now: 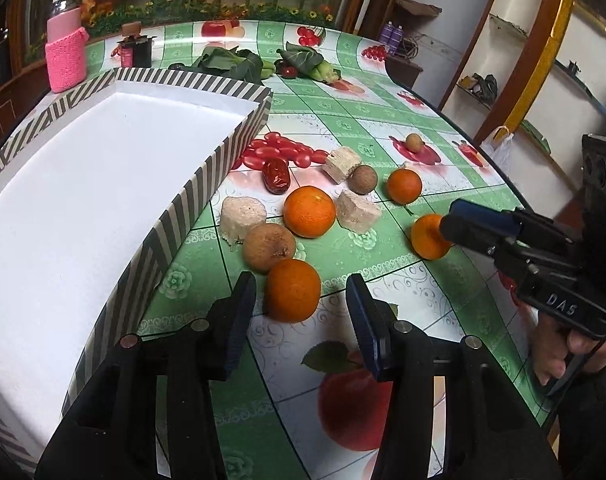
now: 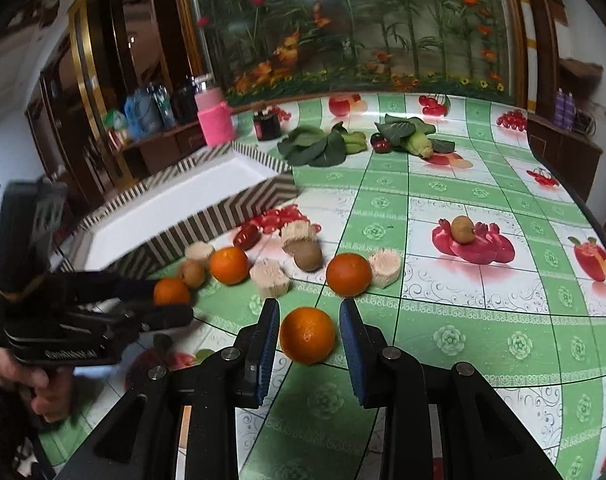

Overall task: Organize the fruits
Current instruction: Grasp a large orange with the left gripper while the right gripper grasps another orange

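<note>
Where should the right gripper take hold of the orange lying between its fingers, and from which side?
Grip the orange across its widest middle, coming from above and behind as the right gripper already points. It is round, sits free on the table, and the open jaws already flank both its sides.

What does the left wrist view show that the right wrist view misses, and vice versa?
Only left wrist: open wall shelves and a white bag beyond the table edge. Only right wrist: blue bags on a sideboard. Both: striped tray, four oranges, pink bottle, leafy greens, left gripper and right gripper, each straddling an orange.
</note>
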Demonstrator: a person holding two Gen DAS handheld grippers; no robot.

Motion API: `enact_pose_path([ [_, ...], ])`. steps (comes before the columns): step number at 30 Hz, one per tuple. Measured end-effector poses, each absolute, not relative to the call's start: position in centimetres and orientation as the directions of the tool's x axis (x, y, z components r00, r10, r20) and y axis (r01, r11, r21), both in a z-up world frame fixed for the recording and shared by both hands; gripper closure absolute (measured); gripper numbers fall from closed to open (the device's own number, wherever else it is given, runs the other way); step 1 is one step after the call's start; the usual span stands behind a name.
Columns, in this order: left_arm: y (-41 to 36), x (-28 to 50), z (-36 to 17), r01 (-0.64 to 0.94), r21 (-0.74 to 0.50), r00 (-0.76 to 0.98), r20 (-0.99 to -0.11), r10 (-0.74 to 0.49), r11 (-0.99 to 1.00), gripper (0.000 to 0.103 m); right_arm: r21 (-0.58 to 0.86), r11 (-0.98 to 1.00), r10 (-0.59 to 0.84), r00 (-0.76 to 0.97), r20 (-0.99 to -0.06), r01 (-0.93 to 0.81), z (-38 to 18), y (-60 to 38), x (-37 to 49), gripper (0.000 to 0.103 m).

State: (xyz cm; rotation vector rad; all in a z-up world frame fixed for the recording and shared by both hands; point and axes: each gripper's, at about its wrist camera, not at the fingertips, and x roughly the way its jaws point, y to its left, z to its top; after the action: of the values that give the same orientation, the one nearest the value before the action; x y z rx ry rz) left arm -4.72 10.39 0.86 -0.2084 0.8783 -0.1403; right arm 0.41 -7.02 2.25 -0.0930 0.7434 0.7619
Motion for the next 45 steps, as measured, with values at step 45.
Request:
enact_pose_path([
  [45, 10.1, -5.7, 1.8, 0.035, -0.168, 0.677, -0.721, -0.146, 0.985, 0.079, 0.189, 0.745, 0.578, 0.478, -0.661, -0.639, 1.9, -6.8, 0.6, 0.072],
])
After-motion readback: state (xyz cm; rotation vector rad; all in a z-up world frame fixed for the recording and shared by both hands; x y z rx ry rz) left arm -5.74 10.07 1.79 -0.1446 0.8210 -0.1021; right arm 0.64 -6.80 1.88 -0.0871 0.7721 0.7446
